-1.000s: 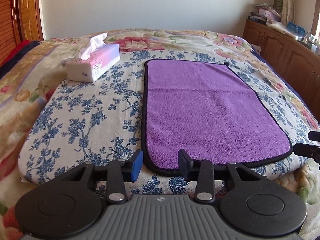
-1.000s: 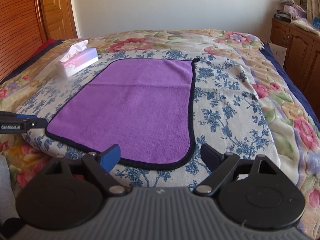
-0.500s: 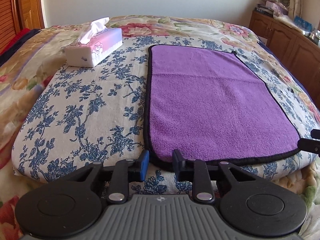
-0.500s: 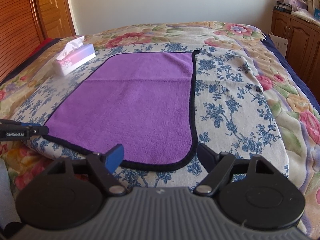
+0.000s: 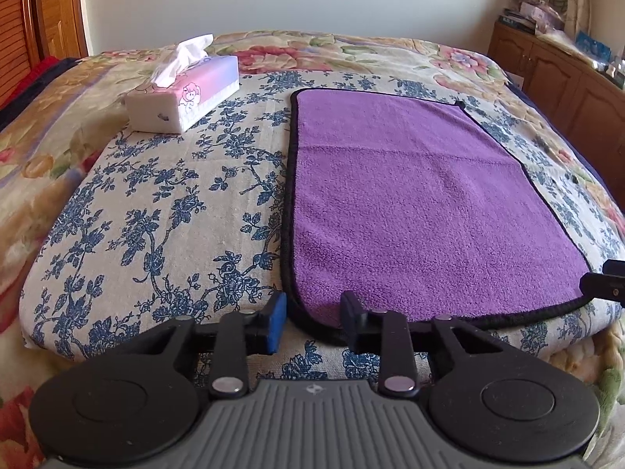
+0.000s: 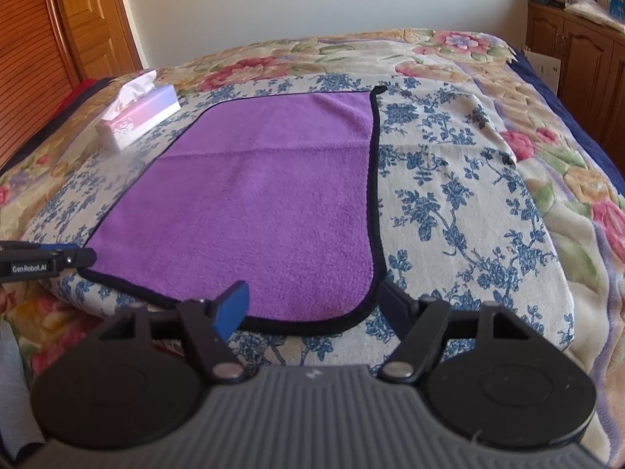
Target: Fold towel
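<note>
A purple towel (image 5: 414, 203) with a black hem lies flat on a blue-flowered cloth on the bed; it also shows in the right wrist view (image 6: 265, 211). My left gripper (image 5: 312, 314) is open, its jaws on either side of the towel's near left corner, low at the bed edge. My right gripper (image 6: 312, 301) is open wider, its jaws on either side of the towel's near right corner. Each gripper's tip shows at the edge of the other's view, the right one (image 5: 605, 285) and the left one (image 6: 50, 260).
A pink and white tissue box (image 5: 183, 93) stands on the bed left of the towel's far end. Wooden cabinets (image 5: 562, 78) with clutter on top run along the right wall. A wooden door (image 6: 58, 39) is at the left.
Both grippers have moved forward and down toward the towel's near corners. The left jaws narrowed a little, then widened again around the hem.
</note>
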Tool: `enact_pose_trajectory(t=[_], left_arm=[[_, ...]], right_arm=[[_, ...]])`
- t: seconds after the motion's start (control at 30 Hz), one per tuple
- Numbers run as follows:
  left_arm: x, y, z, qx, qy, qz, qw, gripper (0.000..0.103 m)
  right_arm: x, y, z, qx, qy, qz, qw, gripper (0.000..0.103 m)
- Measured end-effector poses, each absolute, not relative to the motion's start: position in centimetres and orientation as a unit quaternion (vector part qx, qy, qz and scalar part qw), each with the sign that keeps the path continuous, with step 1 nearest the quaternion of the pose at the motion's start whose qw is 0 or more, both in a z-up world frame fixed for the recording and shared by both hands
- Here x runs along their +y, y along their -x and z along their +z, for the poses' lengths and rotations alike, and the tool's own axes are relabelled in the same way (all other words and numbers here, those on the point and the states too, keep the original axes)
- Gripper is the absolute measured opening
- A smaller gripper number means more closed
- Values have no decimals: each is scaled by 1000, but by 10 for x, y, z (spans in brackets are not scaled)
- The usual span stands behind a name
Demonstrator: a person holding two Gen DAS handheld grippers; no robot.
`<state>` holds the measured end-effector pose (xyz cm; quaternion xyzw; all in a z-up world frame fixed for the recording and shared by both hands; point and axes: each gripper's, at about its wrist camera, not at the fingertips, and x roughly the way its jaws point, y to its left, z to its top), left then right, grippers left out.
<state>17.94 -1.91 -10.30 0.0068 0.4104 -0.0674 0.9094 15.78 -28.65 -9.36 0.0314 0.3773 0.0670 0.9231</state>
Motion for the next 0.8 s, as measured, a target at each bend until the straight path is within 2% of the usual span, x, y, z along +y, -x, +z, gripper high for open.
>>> enact_pose_trajectory(t=[0.23,0.43,0.53,0.6,0.67,0.8], left_arm=[[-17,-179,-103,409,-4,-70,910,24],[-17,-179,-103,409,-1,-69,910,23],[-16,-179,-103,408,4,-65,911,29],[-14,-179,-103,409,10,-61,911,38],[-14,-180,-103,407,7,-56,912,43],[-15,-181,-104,406,-1,-58,912,41]], right_arm=[[-289,-160,-98,390,-40,60,918,57],[-294,-164,-101,394,-44,49,917,56],[-296,-167,-103,397,-46,43,916,56],[-296,-168,-103,396,-48,43,916,56],[-296,-168,-103,396,-47,43,916,56],[-295,-167,-103,397,-38,43,916,54]])
